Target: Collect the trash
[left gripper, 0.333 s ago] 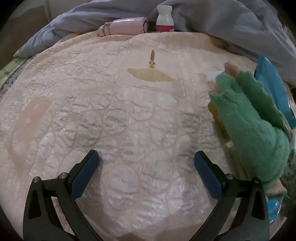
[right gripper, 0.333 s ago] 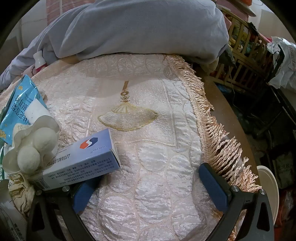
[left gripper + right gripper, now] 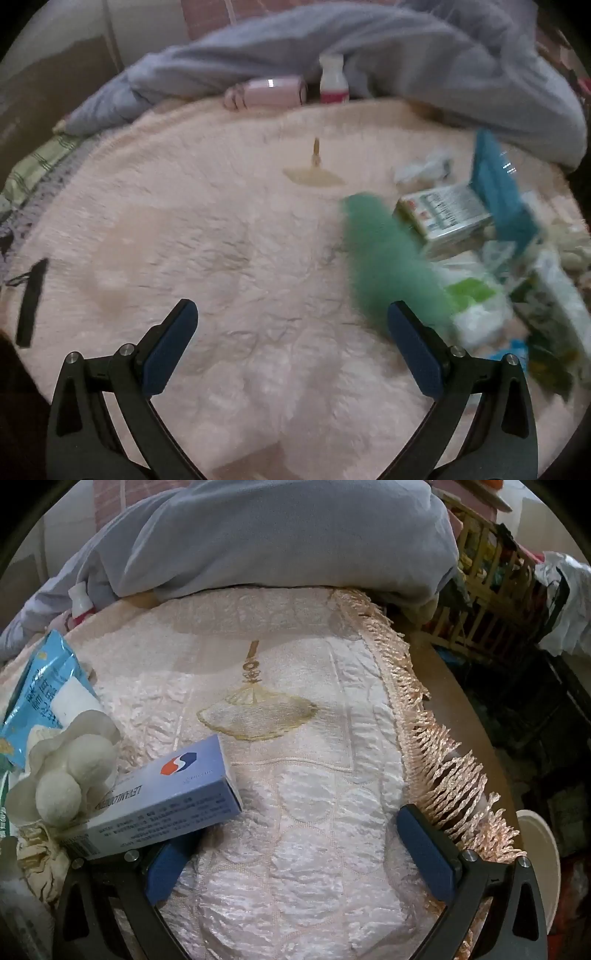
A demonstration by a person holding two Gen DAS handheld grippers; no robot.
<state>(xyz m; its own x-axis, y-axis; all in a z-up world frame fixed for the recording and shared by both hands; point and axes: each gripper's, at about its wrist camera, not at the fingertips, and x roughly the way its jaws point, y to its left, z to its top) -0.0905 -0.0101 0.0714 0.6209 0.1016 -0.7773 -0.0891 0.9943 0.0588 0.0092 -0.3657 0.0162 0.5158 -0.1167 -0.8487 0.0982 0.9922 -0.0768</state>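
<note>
Both grippers — left gripper [image 3: 291, 345], right gripper [image 3: 299, 849] — gape with nothing between. Only the left view shows the green sleeve [image 3: 388, 258]; only the right shows the blue box [image 3: 166, 797].

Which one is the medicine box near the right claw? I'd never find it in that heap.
Start at the gold fan stitched in the middle of the pink tablecloth. Below and left of it lies a long, pale blue carton. Unlike the white cotton balls and shiny blue packet beside it, it bears a red-and-blue logo.
</note>
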